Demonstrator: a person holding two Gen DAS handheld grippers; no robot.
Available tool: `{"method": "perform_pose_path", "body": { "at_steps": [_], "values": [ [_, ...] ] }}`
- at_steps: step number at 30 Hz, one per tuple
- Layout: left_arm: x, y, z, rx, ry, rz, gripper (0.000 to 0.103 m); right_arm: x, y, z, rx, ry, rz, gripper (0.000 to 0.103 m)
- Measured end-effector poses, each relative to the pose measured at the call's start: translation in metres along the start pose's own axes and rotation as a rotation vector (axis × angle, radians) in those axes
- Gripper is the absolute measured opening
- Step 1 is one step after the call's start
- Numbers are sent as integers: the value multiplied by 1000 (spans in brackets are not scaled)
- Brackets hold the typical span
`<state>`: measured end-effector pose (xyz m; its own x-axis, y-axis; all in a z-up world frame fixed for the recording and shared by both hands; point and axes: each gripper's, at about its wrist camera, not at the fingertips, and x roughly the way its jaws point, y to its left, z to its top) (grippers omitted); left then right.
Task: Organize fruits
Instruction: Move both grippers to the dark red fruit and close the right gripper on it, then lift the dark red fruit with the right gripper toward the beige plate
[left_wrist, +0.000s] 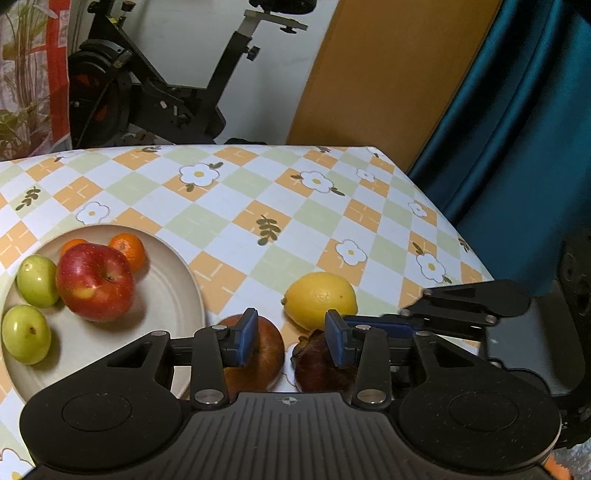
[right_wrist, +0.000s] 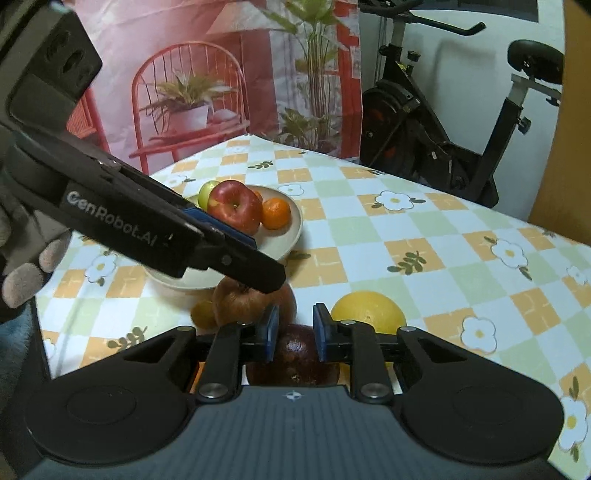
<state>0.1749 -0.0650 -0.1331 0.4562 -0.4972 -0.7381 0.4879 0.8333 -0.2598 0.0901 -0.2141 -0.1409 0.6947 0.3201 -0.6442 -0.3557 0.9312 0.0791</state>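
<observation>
My right gripper (right_wrist: 295, 332) is shut on the top of a dark red fruit (right_wrist: 291, 356) that lies on the tablecloth. It reaches in from the right in the left wrist view (left_wrist: 369, 325). My left gripper (left_wrist: 291, 339) hovers with its jaws partly apart. One pad is over a brown-orange fruit (left_wrist: 264, 360), the other over the dark red fruit (left_wrist: 317, 365), and they press on nothing. A yellow lemon (left_wrist: 320, 300) lies just beyond. The cream plate (left_wrist: 173, 295) holds a red apple (left_wrist: 94, 282), two green fruits and two small oranges.
The checked floral tablecloth (left_wrist: 236, 206) ends at a far edge and a right edge. An exercise bike (left_wrist: 155, 85) and a teal curtain (left_wrist: 517, 129) stand behind. A small yellow-green fruit (right_wrist: 202, 314) lies left of the brown one. A gloved hand (right_wrist: 22, 280) holds the left gripper.
</observation>
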Motion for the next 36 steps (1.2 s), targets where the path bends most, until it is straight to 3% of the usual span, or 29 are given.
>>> {"method": "perform_pose_path", "body": {
  "at_steps": [8,22,23,25,26,36],
  "values": [
    [13,-20,-6,37,34,-42,42,-33,-3,-27,36,-35,6,23],
    [26,-29,-25,36,125,-130,44,-52,2,-46,78,-44,21,23],
    [27,-29,-26,35,132,-137,45,-53,0,-46,94,-35,24,26],
    [28,-31,-28,34,140,-147,45,-52,-4,-46,111,-9,17,50],
    [27,-32,-28,35,140,-147,46,-51,-5,-48,115,-4,18,54],
    [31,-35,-33,28,153,-160,50,-29,-5,-55,152,65,42,65]
  ]
}}
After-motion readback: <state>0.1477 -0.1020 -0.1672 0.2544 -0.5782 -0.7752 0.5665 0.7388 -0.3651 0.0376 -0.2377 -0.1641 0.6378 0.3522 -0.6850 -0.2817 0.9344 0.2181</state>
